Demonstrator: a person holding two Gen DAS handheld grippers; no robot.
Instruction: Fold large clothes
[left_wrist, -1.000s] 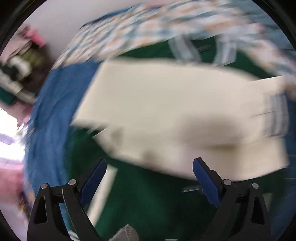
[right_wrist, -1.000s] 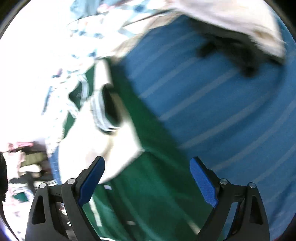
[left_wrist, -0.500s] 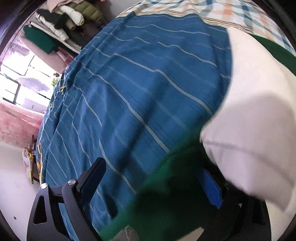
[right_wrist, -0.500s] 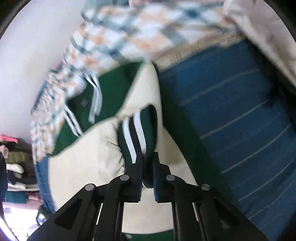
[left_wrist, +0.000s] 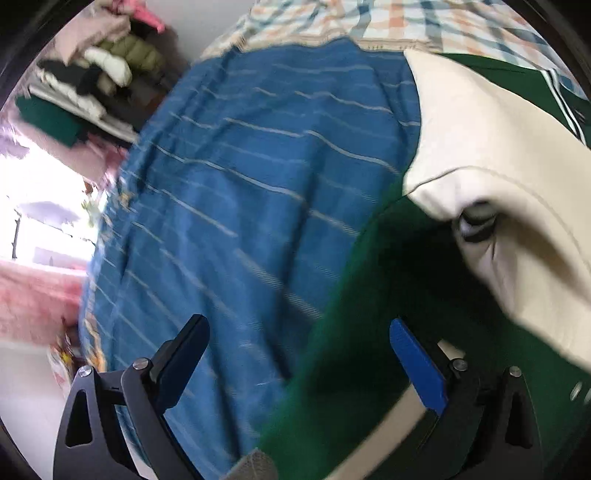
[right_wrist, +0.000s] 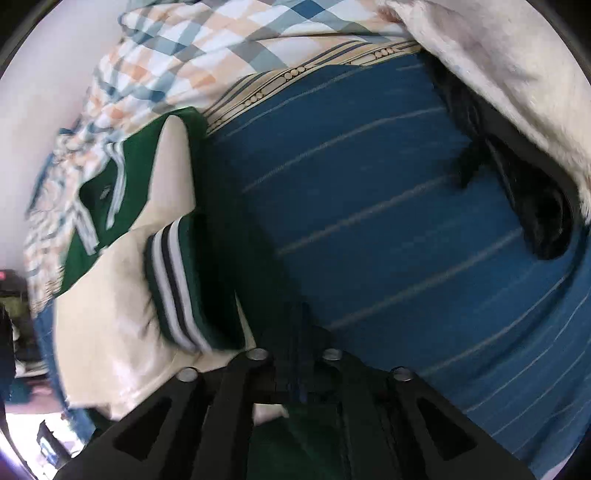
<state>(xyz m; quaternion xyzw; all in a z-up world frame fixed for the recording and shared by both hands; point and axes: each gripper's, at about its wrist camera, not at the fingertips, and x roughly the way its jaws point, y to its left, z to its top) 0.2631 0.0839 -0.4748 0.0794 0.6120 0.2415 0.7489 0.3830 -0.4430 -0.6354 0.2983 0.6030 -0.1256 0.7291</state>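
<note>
Green-and-cream varsity jacket (left_wrist: 498, 155) lies on the blue striped bedspread (left_wrist: 240, 192), cream sleeve folded across the green body. Left gripper (left_wrist: 306, 354) fingers wide apart over the jacket's green edge, gripping nothing. Right gripper (right_wrist: 295, 354) jaws narrow and opening beside the striped cuff (right_wrist: 177, 280); can't tell if fabric is still pinched.

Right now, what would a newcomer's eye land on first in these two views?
The green and cream jacket, spread on the blue striped bedsheet with its striped cuff folded across the cream sleeve. Next, the checked blanket bunched at the far end, by the wall.
</note>
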